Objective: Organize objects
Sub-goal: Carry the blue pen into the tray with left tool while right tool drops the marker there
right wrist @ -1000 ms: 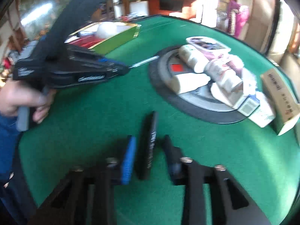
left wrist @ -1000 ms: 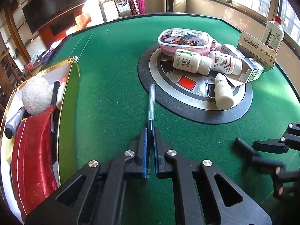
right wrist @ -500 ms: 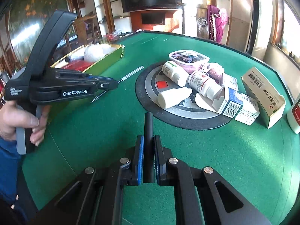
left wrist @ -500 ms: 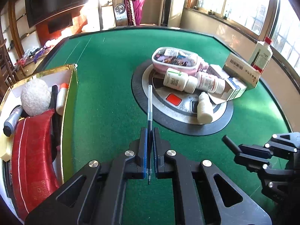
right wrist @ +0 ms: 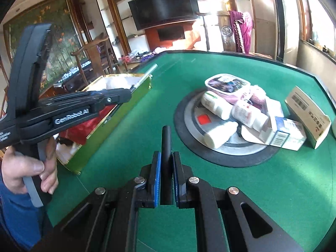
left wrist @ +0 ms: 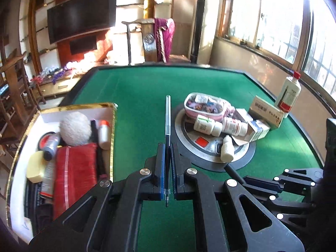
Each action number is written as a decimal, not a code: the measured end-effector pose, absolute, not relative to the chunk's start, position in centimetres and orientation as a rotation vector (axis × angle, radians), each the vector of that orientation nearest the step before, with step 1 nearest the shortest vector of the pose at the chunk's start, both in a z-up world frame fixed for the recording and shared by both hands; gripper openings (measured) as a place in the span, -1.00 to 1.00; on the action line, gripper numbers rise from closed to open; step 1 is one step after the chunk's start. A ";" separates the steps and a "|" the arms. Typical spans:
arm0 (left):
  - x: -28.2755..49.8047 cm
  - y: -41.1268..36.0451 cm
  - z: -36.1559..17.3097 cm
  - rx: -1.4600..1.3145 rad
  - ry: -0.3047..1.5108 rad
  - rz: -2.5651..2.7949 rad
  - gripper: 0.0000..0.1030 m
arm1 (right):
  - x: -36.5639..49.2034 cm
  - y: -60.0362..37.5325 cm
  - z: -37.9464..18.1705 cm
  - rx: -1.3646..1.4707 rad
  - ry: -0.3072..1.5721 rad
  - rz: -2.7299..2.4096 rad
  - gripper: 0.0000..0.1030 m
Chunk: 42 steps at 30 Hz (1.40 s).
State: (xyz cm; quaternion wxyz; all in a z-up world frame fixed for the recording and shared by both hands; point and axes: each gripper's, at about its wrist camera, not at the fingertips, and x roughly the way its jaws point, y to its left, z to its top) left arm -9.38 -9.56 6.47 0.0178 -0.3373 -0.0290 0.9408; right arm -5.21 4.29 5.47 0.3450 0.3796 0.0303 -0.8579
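My left gripper [left wrist: 167, 153] is shut on a clear ballpoint pen [left wrist: 168, 117] that points forward, held above the green table. In the right wrist view the left gripper [right wrist: 128, 93] hovers beside the gold-rimmed box [right wrist: 117, 113], the pen [right wrist: 147, 74] sticking out over it. My right gripper [right wrist: 166, 159] is shut on a flat black stick-like object [right wrist: 166, 145], lifted above the felt. The box [left wrist: 23, 138] at the left holds a white ball [left wrist: 74, 129], a red pouch [left wrist: 73, 174], a small bottle and other items.
On the round centre console [left wrist: 241, 159] lie white pill bottles [left wrist: 206, 125], a pink case [left wrist: 204, 106] and a small dropper bottle [left wrist: 226, 152]. Cardboard medicine boxes [left wrist: 266, 111] and a tall white bottle [left wrist: 288, 93] stand at the right. A TV and chairs lie beyond.
Both grippers have risen and tilted up. The right gripper closed on the black object and lifted it. The left gripper carried the pen toward the box.
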 end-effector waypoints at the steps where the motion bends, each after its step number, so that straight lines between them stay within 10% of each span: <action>1: -8.9 -9.8 6.8 -1.034 -0.080 2.945 -0.91 | -5.2 4.0 5.6 0.983 0.070 -2.226 -0.84; 42: -0.6 -26.7 3.4 -1.073 -0.213 3.429 -0.91 | -0.8 -17.0 5.6 0.919 0.245 -2.002 -0.84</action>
